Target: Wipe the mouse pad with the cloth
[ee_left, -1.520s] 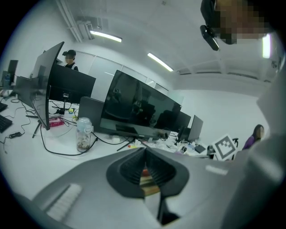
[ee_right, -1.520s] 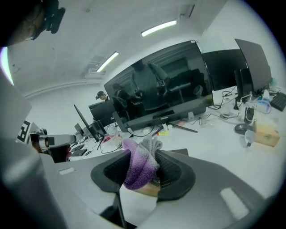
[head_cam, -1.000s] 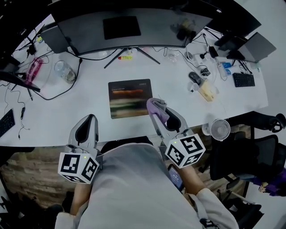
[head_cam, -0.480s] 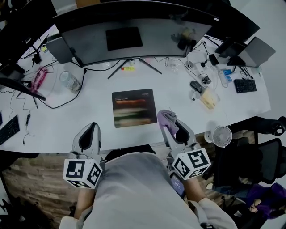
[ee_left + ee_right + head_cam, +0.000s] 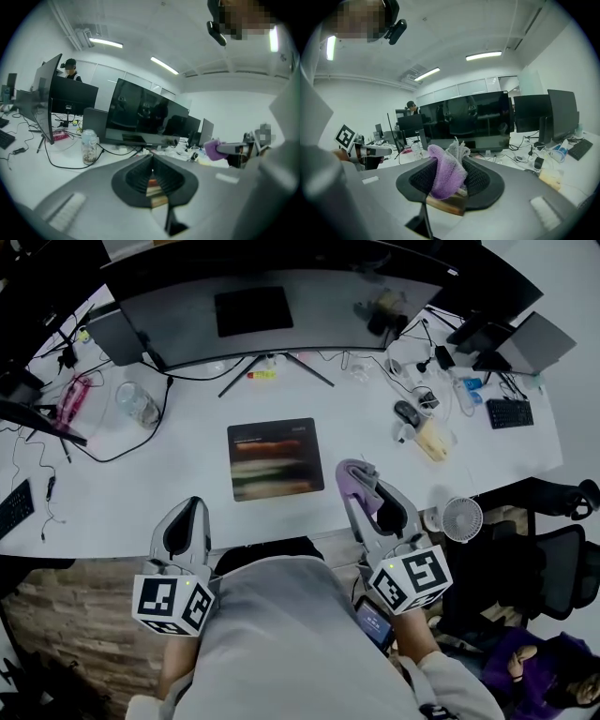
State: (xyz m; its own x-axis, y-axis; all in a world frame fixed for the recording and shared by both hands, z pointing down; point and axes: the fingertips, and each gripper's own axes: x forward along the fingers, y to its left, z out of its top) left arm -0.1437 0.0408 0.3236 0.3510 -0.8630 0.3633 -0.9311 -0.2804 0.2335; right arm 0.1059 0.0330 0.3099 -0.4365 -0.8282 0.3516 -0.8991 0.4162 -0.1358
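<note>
Mouse pad (image 5: 273, 458): lay on the desk (image 5: 169, 486), in front of the monitor (image 5: 281, 310).
Cloth (image 5: 354, 480): sat between the jaws of the right gripper (image 5: 353, 476), just right of the pad's near corner.
Left gripper (image 5: 190, 509): over the desk's front edge, left of the pad.
Jar (image 5: 136, 401): behind and left of the pad.
Fan (image 5: 461, 518): right of the right gripper.

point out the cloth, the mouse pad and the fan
cloth (image 5: 444, 178), right gripper view, its purple fold
mouse pad (image 5: 274, 458), head view, its middle
fan (image 5: 462, 518), head view, its grille
</note>
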